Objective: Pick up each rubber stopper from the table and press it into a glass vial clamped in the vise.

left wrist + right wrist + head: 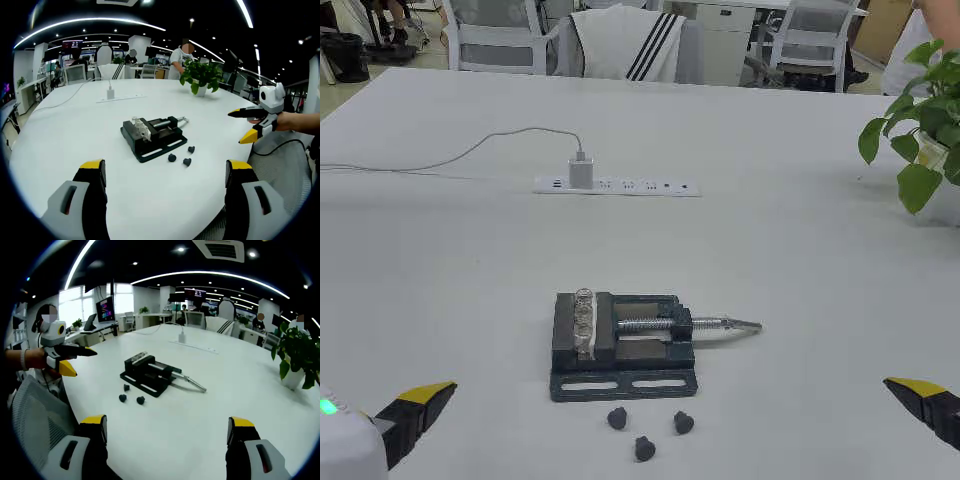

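we hold our left gripper (166,166) over the near edge of the desk (800,260), on the left side. its jaws are wide apart and hold nothing. our right gripper (167,420) is over the near edge on the right side. its jaws are wide apart too, and hold nothing. each gripper is well apart from the things in the middle.

the black vise (620,345) sits flat on the desk, near the near edge and about in the middle from left to right. its screw handle (725,325) points to the right edge. a short row of little glass vials (584,318) stands up between the vise's jaws, at its left end. we cannot tell if anything is in their tops.

three dark rubber stoppers (645,448) lie on the desk between the vise and the near edge. they are close together but not touching. none is in a gripper.

farther back, toward the far edge, lies a white power strip (640,186) with a white charger (581,172) plugged in. its cord (470,152) runs off to the left edge. a green plant (920,130) stands by the right edge.
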Action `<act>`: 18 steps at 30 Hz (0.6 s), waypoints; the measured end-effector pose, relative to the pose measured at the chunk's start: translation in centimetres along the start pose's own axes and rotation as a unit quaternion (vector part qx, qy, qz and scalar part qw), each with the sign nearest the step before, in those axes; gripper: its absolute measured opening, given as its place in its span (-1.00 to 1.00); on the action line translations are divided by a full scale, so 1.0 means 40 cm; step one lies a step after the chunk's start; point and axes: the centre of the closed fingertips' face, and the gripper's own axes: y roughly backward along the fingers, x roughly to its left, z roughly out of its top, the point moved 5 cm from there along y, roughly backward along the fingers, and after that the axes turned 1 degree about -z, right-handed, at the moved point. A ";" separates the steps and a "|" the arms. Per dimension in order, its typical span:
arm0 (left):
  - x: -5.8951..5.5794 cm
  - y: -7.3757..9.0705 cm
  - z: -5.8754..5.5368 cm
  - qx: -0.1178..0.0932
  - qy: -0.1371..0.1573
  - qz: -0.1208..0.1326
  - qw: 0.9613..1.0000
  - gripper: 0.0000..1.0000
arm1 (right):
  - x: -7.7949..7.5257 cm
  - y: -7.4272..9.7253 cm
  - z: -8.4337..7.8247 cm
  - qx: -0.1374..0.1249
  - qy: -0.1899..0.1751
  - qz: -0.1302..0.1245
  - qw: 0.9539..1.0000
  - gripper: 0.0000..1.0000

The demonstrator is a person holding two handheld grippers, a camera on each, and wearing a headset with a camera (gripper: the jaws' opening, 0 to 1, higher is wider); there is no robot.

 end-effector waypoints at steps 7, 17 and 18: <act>0.016 -0.001 0.004 -0.003 -0.007 0.009 1.000 0.98 | 0.008 -0.015 -0.007 0.009 0.002 0.003 1.000 0.98; -0.001 0.007 -0.011 0.002 -0.002 0.008 1.000 0.98 | 0.010 -0.020 0.001 0.002 -0.006 0.004 1.000 0.97; -0.002 0.008 -0.013 0.003 -0.001 0.009 1.000 0.98 | 0.010 -0.021 0.001 0.003 -0.007 0.004 1.000 0.96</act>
